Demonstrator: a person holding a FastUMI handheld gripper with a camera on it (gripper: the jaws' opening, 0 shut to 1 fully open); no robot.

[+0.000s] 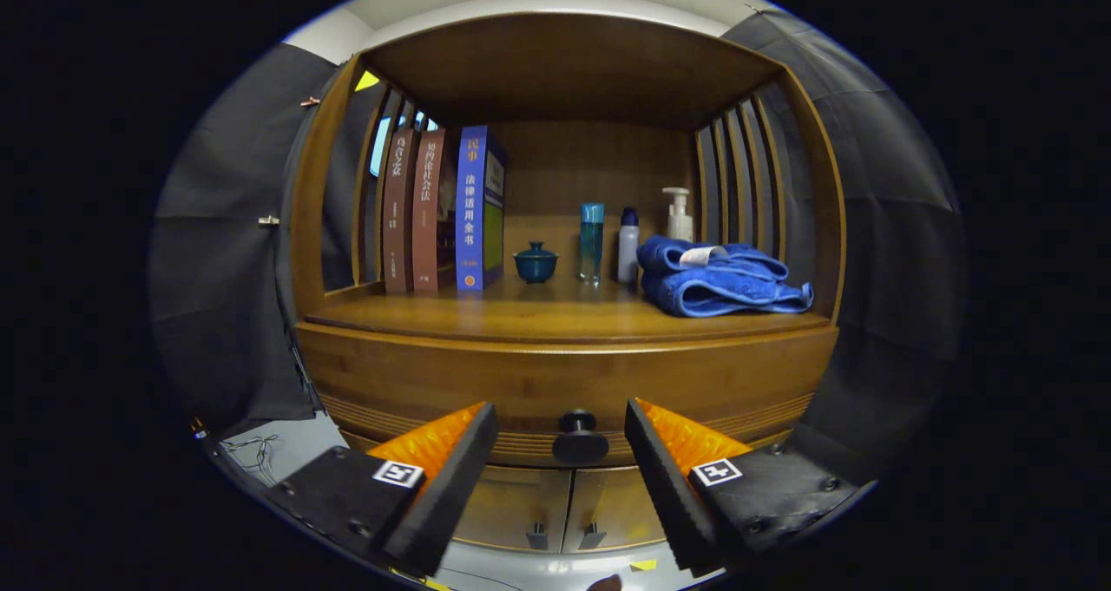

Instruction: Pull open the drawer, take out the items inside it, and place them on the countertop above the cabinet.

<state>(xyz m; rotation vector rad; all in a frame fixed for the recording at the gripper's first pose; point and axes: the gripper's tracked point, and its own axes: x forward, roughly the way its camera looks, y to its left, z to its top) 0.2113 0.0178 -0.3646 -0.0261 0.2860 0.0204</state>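
A wooden cabinet fills the scene ahead. Its drawer front [417, 383] is closed and carries a round dark knob [579, 436] at its middle. My gripper [562, 439] is open, its fingers standing to either side of the knob and a little short of it, touching nothing. Above the drawer lies the countertop [555, 318], a wooden shelf under a wooden roof. The drawer's contents are hidden.
On the countertop stand three books [443, 213] at the left, a small dark blue lidded cup [535, 263], a teal bottle [591, 242], a white bottle [628, 246], a pump bottle [678, 215] and a folded blue towel [720, 279]. Two lower doors [564, 508] sit below the drawer.
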